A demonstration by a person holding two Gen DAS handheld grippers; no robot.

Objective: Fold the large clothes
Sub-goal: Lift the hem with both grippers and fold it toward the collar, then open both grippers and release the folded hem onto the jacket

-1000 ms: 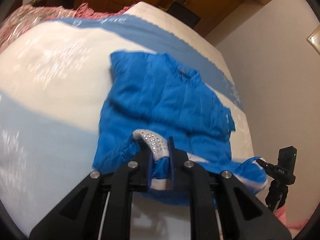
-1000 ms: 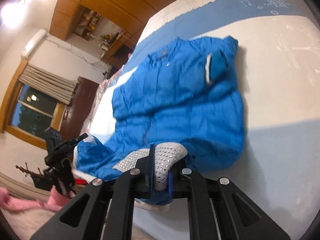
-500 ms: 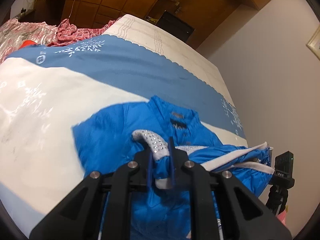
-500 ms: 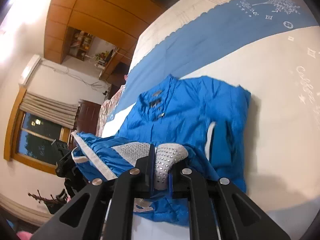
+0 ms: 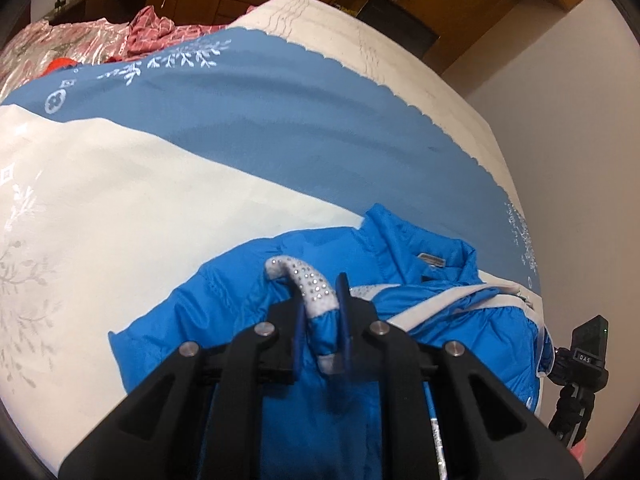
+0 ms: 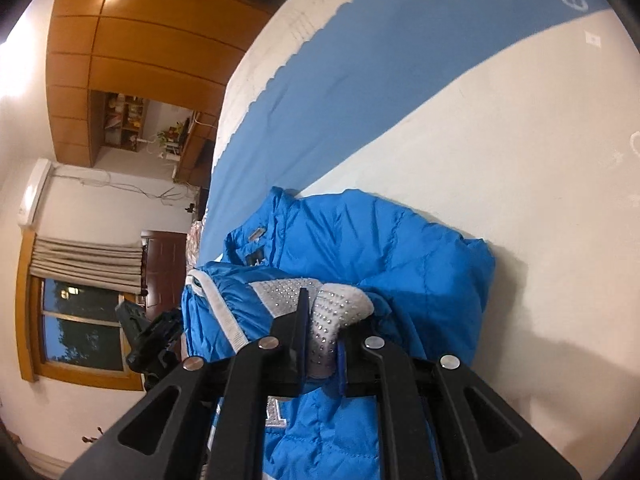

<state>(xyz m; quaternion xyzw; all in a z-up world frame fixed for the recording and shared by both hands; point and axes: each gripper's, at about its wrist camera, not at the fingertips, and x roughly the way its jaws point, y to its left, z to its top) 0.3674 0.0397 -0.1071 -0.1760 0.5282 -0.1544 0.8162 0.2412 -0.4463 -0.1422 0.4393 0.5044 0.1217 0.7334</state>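
A blue padded jacket (image 5: pixel 360 288) lies on a bed (image 5: pixel 140 200) with a white and blue cover, its bottom part folded up over the body toward the collar (image 6: pixel 256 236). The left gripper (image 5: pixel 320 312) and right gripper (image 6: pixel 320 336) each pinch a studded grey hem corner, nearly closed on it.
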